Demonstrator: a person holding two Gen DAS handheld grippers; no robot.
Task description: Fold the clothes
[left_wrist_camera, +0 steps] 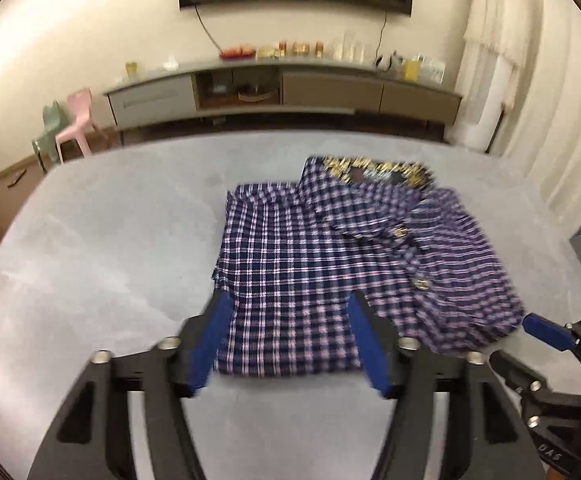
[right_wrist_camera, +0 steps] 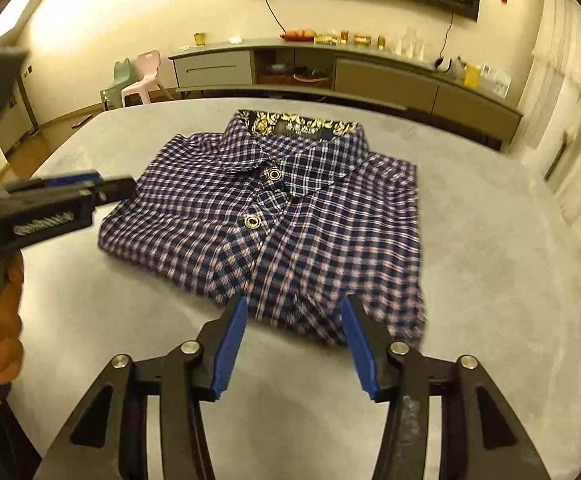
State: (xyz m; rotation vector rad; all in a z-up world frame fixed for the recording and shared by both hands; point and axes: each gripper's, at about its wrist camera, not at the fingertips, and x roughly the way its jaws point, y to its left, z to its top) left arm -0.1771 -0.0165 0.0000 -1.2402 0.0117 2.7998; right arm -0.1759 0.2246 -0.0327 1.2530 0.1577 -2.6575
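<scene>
Grey tabletop (right_wrist_camera: 490,280) carried a folded plaid shirt (right_wrist_camera: 290,216), collar toward the far edge and two brass snaps showing on its placket. Behind the shirt stood a long sideboard (right_wrist_camera: 370,76) with jars too blurred to identify, and a pink chair (right_wrist_camera: 146,76) beside it. Nearest the shirt's front hem, the right gripper (right_wrist_camera: 294,312) stood spread wide, holding nothing. At the shirt's left edge, the left gripper (left_wrist_camera: 286,308) likewise gaped empty, perhaps just above the cloth; motion blur obscured contact.
</scene>
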